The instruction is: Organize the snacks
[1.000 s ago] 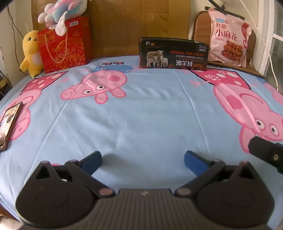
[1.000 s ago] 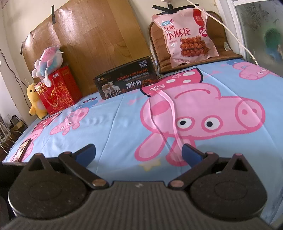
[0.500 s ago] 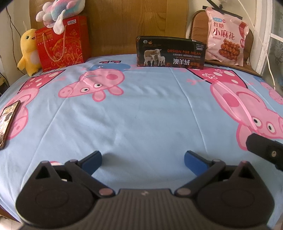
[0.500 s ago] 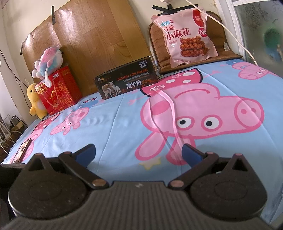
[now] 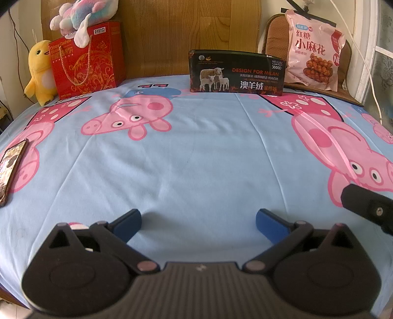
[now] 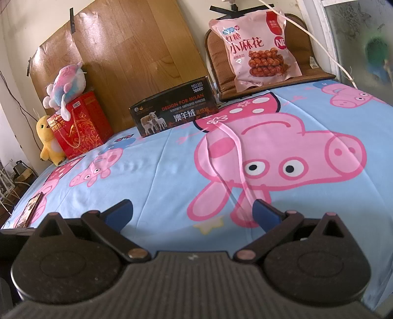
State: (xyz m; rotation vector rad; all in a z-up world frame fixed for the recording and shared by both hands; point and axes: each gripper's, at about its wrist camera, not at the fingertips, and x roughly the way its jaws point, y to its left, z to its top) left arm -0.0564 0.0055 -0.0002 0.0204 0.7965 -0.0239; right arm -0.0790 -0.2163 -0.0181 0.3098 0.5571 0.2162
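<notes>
A pink snack bag point(image 5: 313, 51) leans upright on a brown chair at the back right; it also shows in the right wrist view point(image 6: 255, 49). A red gift bag of cashew biscuits point(image 5: 86, 61) stands at the back left, also in the right wrist view point(image 6: 81, 125). A black box point(image 5: 237, 72) stands at the back middle, also in the right wrist view point(image 6: 175, 110). My left gripper point(image 5: 198, 222) is open and empty, low over the near cloth. My right gripper point(image 6: 192, 212) is open and empty, near the front edge.
A blue cartoon-pig cloth point(image 5: 196, 159) covers the table. A phone point(image 5: 11, 169) lies at the left edge. A yellow plush point(image 5: 40, 73) stands beside the red bag and a pastel plush point(image 5: 81, 14) sits on it. A wooden board stands behind. The right gripper's body point(image 5: 368, 206) shows at the right.
The left wrist view has shifted slightly, with the back objects a little lower and nearer. The right gripper has barely moved. Both grippers stay open.
</notes>
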